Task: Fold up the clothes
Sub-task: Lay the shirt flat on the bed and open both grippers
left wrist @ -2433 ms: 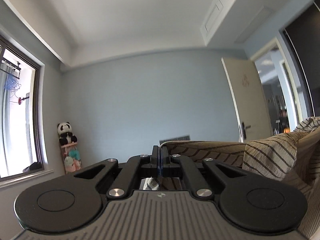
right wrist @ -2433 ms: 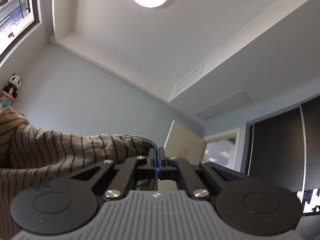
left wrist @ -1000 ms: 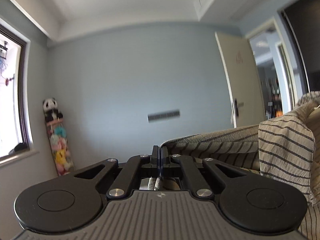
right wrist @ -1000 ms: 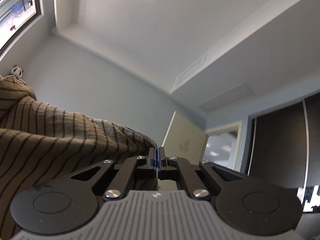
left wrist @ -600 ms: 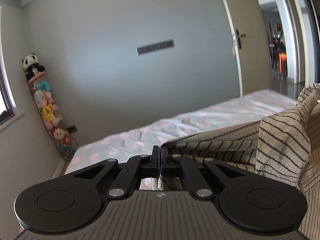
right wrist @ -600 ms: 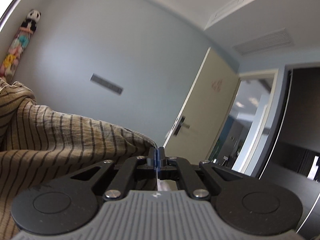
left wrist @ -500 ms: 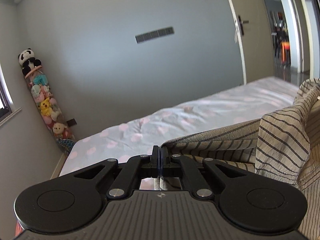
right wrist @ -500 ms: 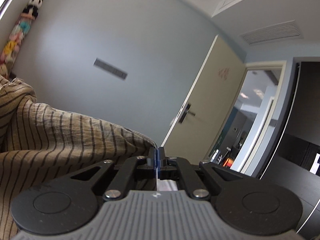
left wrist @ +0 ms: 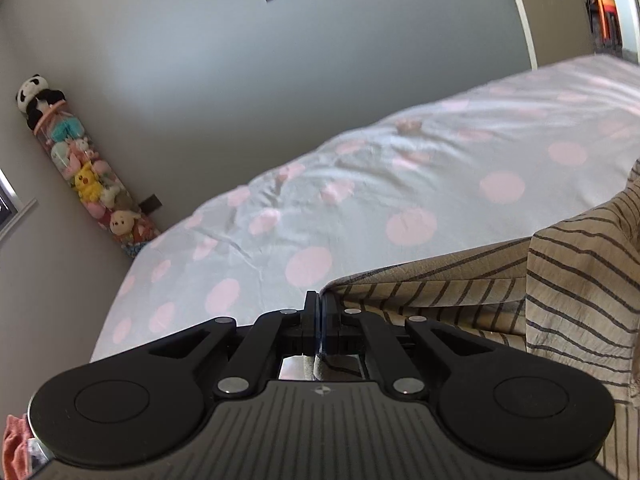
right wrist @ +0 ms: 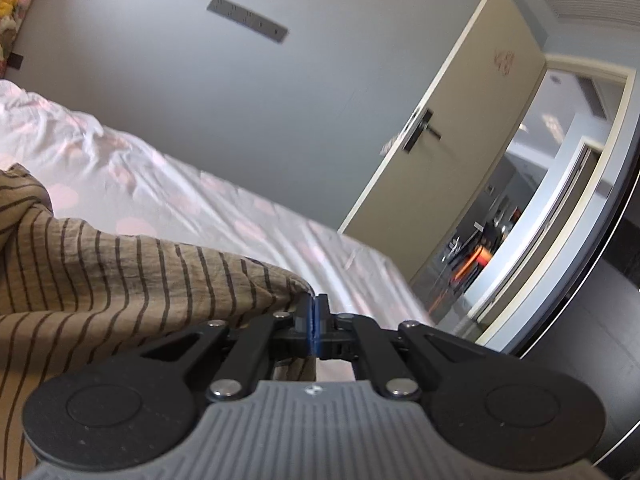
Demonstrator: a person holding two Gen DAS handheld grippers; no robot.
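Note:
A tan garment with dark thin stripes (left wrist: 560, 280) hangs stretched between my two grippers above the bed. My left gripper (left wrist: 320, 300) is shut on one corner of the striped garment, and the cloth runs off to the right of it. In the right wrist view the same garment (right wrist: 120, 276) spreads to the left, and my right gripper (right wrist: 314, 302) is shut on its other corner. The part of the garment below the grippers is hidden.
A bed with a pale blue sheet with pink dots (left wrist: 360, 184) fills the space ahead. A tall tube of plush toys topped by a panda (left wrist: 76, 164) stands in the far left corner. An open beige door (right wrist: 440, 148) is at the right. Pink cloth (left wrist: 14, 440) shows at bottom left.
Both grippers have swung down and forward with the garment held; the views dropped from ceiling and wall to the bed, which is now close below.

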